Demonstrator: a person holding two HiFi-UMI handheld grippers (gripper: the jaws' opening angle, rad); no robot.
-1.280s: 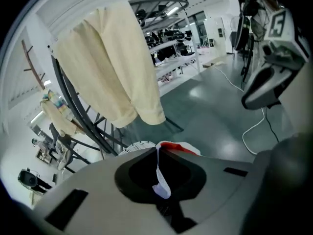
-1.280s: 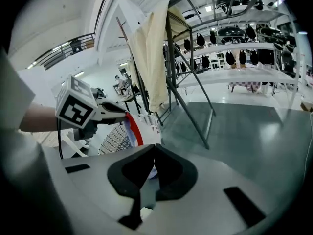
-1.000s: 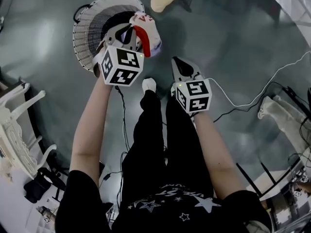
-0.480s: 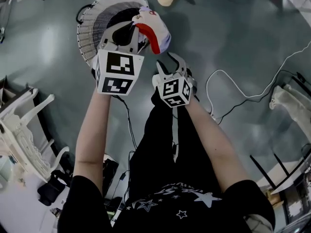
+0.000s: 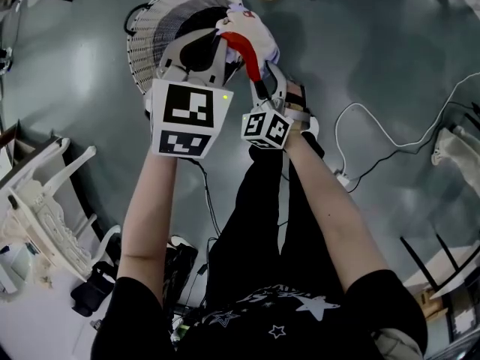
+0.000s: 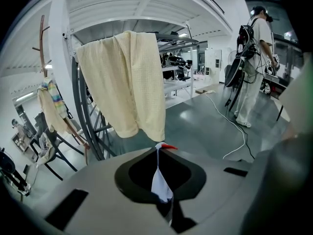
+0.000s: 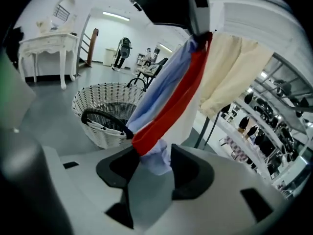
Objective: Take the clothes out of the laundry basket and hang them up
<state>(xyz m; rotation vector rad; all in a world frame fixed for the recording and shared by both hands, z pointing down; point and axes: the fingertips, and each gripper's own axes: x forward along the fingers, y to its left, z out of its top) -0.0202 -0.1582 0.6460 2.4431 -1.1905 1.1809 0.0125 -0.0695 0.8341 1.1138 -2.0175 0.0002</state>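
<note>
A person holding a gripper in each hand lifts a white and pale-blue garment [image 5: 259, 42] with a red band clear of the wicker laundry basket [image 5: 150, 32], which stands on the grey floor [image 5: 375, 43] just beyond the person's feet. The left gripper [image 5: 225, 37] has its jaws pressed together on a thin fold of the cloth, a sliver of white fabric and a red tip showing at the pinch in the left gripper view. From there the garment hangs down to the right gripper [image 5: 271, 88], just beside the left one. The right gripper's jaws have just been opening and stand well apart; the garment's lower end dangles loosely between them with gaps on either side, so the pads do not press on it. A cream cloth [image 6: 124, 82] is draped over a metal rack [image 6: 80, 106] ahead of the grippers, and a white cable [image 5: 375, 137] trails across the floor to the person's right.
</note>
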